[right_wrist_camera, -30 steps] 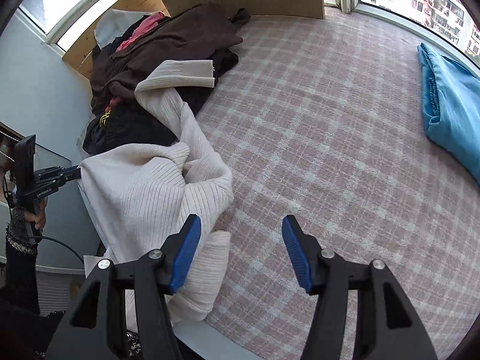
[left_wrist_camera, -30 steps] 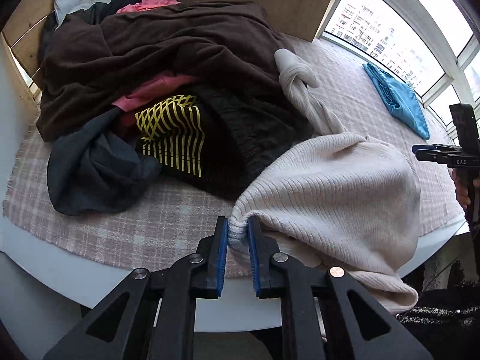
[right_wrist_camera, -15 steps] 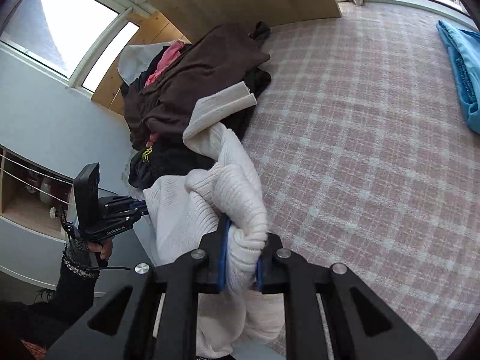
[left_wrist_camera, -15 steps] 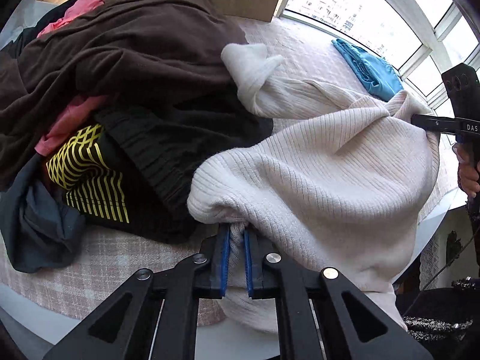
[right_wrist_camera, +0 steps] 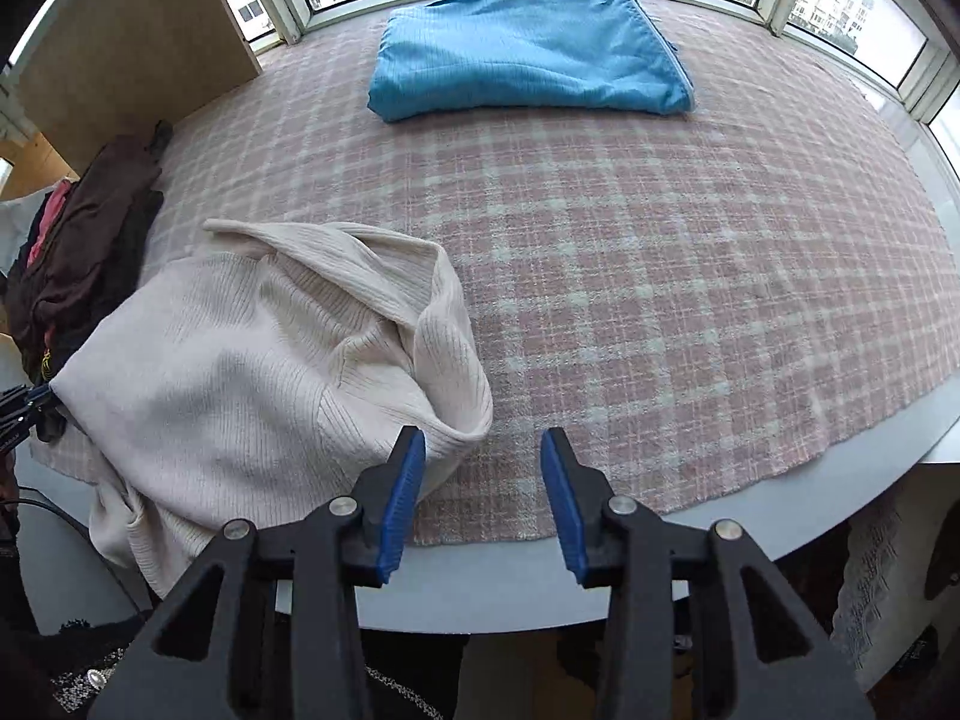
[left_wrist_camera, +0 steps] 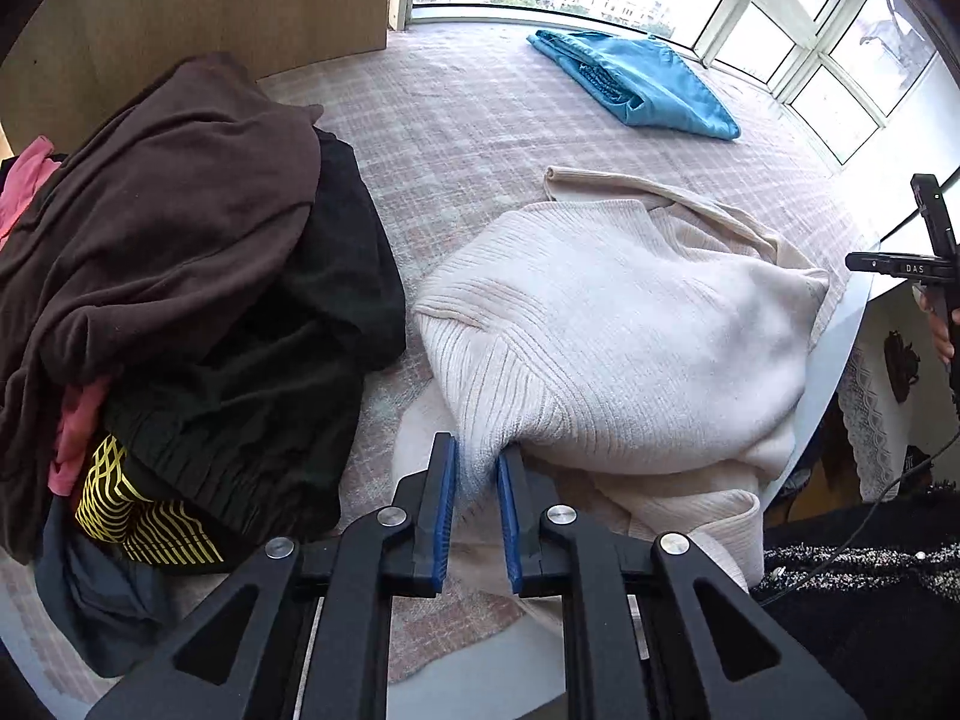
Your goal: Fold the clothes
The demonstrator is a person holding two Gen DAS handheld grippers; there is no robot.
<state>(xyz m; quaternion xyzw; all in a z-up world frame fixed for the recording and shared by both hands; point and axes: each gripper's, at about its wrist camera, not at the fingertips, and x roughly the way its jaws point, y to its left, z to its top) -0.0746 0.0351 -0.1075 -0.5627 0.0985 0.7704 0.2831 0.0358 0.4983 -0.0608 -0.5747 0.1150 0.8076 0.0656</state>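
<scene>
The bench (right_wrist_camera: pixel 750 528) in front of me wears a pink-and-white checked cloth (right_wrist_camera: pixel 660 276), and I place everything from the cream ribbed sweater (left_wrist_camera: pixel 618 336) lying near its front edge. Just to the sweater's left, touching or nearly so, is the heap of unfolded clothes (left_wrist_camera: pixel 180 276), dark brown on top with black, pink and a yellow-patterned piece beneath. Well beyond the sweater, toward the windows, lies a folded blue garment (right_wrist_camera: pixel 528 42).

The sweater is bunched on the cloth, part of it drooping over the bench's front edge. My left hand-held gripper (left_wrist_camera: pixel 477 504) sits at the sweater's near left corner: a fold of the knit is pinched between its blue pads (left_wrist_camera: pixel 443 516), though the jaws are easing apart at this moment. My right hand-held gripper (right_wrist_camera: pixel 483 492) is at the sweater's opposite, right-hand end, its jaws spreading wider with only checked cloth in the gap; the left pad (right_wrist_camera: pixel 401 498) lies against the sweater's rolled edge without gripping it. In the left wrist view that gripper appears just beyond the sweater's far right corner.
</scene>
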